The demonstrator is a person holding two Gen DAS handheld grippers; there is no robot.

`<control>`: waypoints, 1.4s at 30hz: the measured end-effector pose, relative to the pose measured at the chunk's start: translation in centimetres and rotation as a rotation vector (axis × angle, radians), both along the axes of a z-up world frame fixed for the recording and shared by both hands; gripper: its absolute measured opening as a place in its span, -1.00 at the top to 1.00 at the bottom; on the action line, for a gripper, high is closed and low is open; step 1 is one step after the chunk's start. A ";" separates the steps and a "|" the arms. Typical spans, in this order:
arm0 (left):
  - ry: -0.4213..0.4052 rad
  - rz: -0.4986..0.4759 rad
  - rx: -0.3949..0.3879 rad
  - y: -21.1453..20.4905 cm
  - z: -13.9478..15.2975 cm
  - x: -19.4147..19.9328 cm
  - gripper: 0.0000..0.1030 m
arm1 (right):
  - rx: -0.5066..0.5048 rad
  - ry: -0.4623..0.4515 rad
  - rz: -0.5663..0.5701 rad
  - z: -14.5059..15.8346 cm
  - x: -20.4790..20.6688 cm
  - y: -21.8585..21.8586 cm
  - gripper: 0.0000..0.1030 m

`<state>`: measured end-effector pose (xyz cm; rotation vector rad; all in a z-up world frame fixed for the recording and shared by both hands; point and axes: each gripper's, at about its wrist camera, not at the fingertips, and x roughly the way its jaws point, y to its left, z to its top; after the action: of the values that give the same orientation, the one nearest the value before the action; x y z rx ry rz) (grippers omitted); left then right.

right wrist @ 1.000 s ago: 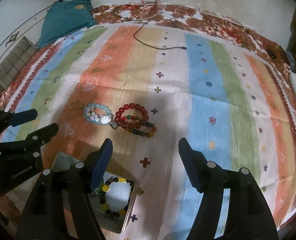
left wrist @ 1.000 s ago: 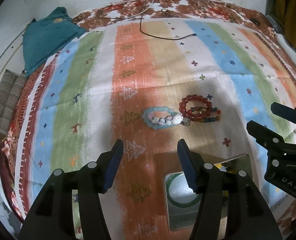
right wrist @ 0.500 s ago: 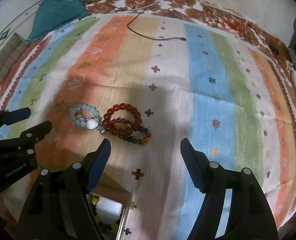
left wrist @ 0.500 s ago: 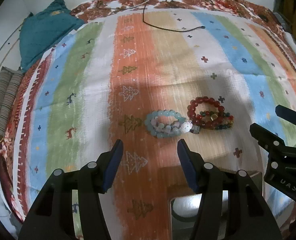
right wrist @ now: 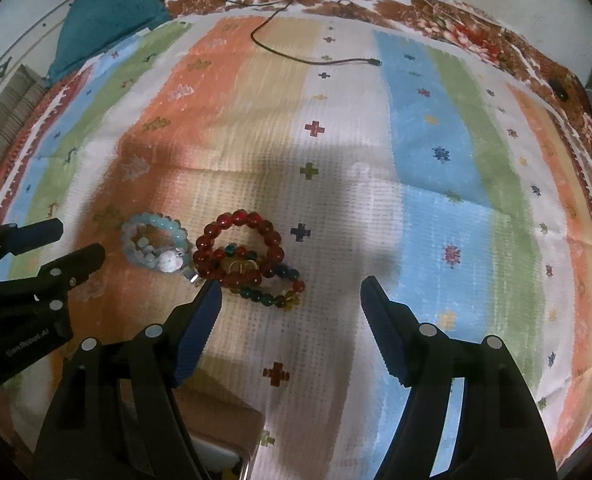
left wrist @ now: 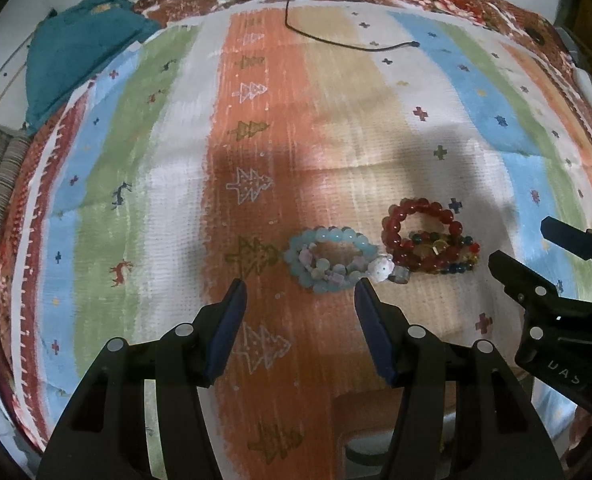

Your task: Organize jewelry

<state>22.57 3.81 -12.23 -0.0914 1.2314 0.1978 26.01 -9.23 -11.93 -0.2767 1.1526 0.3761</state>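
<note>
So the jewelry is just lying loose on the striped blanket [left wrist: 256, 128]. A pale blue bead bracelet [left wrist: 329, 264] is bunched with some smaller pastel beads, and right beside it, touching or nearly so, a red bead bracelet [right wrist: 240, 248] sits on top of a multicolour strand [right wrist: 280, 294]. My guess is they're grouped like that so each gripper gets its own pile.

The left gripper [left wrist: 299, 304] hangs over the blanket with the blue bracelet just beyond its fingers, slightly off toward the right one. Fingers are moderately apart, nothing between them, touching nothing.

The right gripper [right wrist: 290, 300] has its fingers spread wider, also empty, and the red pile sits near its left finger rather than centred. A box edge [right wrist: 224, 412] peeks in at the bottom, probably where everything goes.
</note>
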 end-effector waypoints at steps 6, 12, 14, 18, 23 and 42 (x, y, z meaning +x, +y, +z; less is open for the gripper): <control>0.017 0.004 -0.016 0.6 -1.0 0.8 -0.09 | 0.009 0.019 -0.008 -1.2 1.1 -0.1 -0.40; 0.035 -0.012 -0.028 0.6 -2.0 1.6 0.00 | 0.010 0.036 -0.010 -1.8 1.9 0.2 -0.40; 0.044 -0.017 -0.025 0.5 -2.3 1.9 0.10 | 0.008 0.036 -0.004 -1.9 2.1 0.5 -0.40; 0.056 -0.024 -0.024 0.6 -2.7 2.3 0.23 | -0.001 0.041 0.006 -2.2 2.4 1.0 -0.40; 0.069 -0.030 -0.035 0.7 -3.1 2.8 0.38 | -0.007 0.057 0.018 -3.0 2.8 1.5 -0.37; 0.101 -0.050 -0.010 0.3 -4.8 4.4 0.62 | -0.044 0.078 0.010 -4.8 4.3 2.4 0.10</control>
<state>26.95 4.09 -17.06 -0.0600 1.3337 0.1547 30.35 -6.81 -16.75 -0.3085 1.2381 0.3728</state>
